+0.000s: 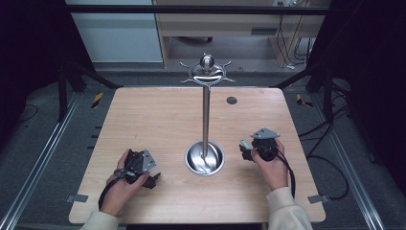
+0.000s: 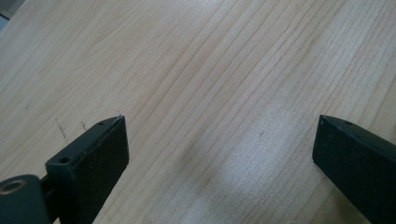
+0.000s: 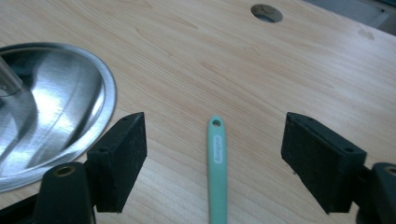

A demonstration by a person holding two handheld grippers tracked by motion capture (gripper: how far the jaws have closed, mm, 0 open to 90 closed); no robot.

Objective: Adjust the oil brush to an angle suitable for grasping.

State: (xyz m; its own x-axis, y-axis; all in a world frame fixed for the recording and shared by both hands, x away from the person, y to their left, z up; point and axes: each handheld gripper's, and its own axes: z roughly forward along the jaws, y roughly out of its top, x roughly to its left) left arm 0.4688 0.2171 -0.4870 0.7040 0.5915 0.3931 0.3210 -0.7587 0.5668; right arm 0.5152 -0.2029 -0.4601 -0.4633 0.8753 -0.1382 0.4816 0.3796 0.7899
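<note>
Green handle between right gripper's jaws

One desk. One steel stand — round dished base, single upright pole, hooked crown on top. One mint-green handle — utensil end hidden. Two grippers — left gripper, right gripper. One round cable hole.
</note>
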